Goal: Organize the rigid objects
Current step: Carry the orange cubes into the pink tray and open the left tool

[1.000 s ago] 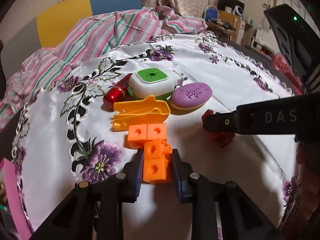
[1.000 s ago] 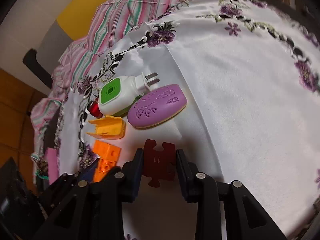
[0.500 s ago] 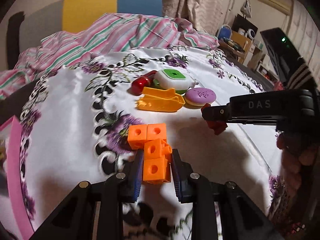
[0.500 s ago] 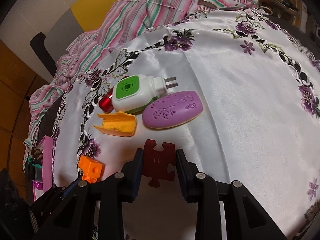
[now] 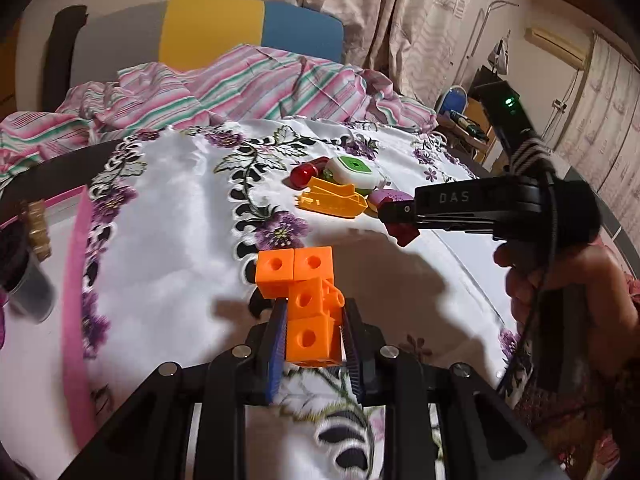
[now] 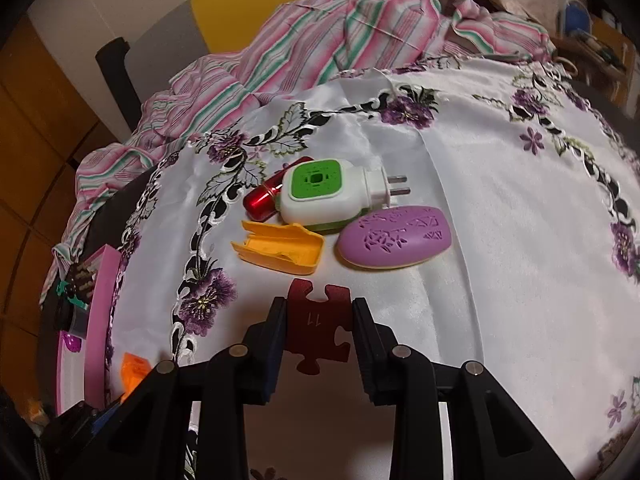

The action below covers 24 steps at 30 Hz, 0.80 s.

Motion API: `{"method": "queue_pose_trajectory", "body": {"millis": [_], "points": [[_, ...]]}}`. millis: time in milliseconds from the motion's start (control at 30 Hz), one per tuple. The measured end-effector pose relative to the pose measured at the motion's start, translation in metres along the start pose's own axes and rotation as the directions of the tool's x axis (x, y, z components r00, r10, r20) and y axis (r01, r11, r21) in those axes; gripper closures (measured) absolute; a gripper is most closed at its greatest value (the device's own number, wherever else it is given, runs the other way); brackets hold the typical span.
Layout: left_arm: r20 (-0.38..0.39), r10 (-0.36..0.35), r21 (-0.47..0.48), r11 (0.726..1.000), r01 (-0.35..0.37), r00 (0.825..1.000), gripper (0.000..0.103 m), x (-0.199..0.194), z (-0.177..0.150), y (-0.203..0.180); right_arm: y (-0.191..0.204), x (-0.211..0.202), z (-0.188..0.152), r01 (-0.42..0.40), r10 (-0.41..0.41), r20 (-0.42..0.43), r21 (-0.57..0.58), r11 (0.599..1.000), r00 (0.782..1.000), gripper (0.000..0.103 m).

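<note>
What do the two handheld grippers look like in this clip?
Both are matte black with silver bolts on the arms. The left gripper has blue ribbed pads. The right gripper bears white "DAS" lettering, a green light and a black cable.

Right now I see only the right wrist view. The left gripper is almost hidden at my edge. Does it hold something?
Observer: Yes. The left gripper is shut on the orange cube cluster.
Operator: Is that cluster lifted or on the cloth?
Observer: Lifted; its shadow falls on the white floral cloth below.
Operator: And my puzzle piece, seen from there?
Observer: The right gripper holds the dark red puzzle piece in the air, just in front of the purple oval case.
</note>
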State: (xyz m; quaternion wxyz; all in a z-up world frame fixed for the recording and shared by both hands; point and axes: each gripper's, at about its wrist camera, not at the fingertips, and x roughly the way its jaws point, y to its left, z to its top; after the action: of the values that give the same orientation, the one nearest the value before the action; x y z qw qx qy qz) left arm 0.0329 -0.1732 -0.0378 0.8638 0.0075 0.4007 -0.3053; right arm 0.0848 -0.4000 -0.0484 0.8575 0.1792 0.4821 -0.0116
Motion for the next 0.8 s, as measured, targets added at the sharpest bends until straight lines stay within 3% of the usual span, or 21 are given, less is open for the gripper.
{"method": "queue_pose_trajectory", "body": {"millis": [467, 800], "points": [[0.078, 0.048, -0.110, 0.993, -0.040, 0.996, 0.078, -0.061, -0.020, 0.047, 0.001, 0.000, 0.000, 0.008, -0.008, 0.003, -0.011, 1.000, 1.000, 0.070], [0.111, 0.112, -0.201, 0.976, -0.088, 0.988, 0.078, -0.094, -0.028, 0.088, 0.018, -0.003, -0.003, -0.031, 0.032, 0.016, -0.072, 0.997, 0.999, 0.070]]}}
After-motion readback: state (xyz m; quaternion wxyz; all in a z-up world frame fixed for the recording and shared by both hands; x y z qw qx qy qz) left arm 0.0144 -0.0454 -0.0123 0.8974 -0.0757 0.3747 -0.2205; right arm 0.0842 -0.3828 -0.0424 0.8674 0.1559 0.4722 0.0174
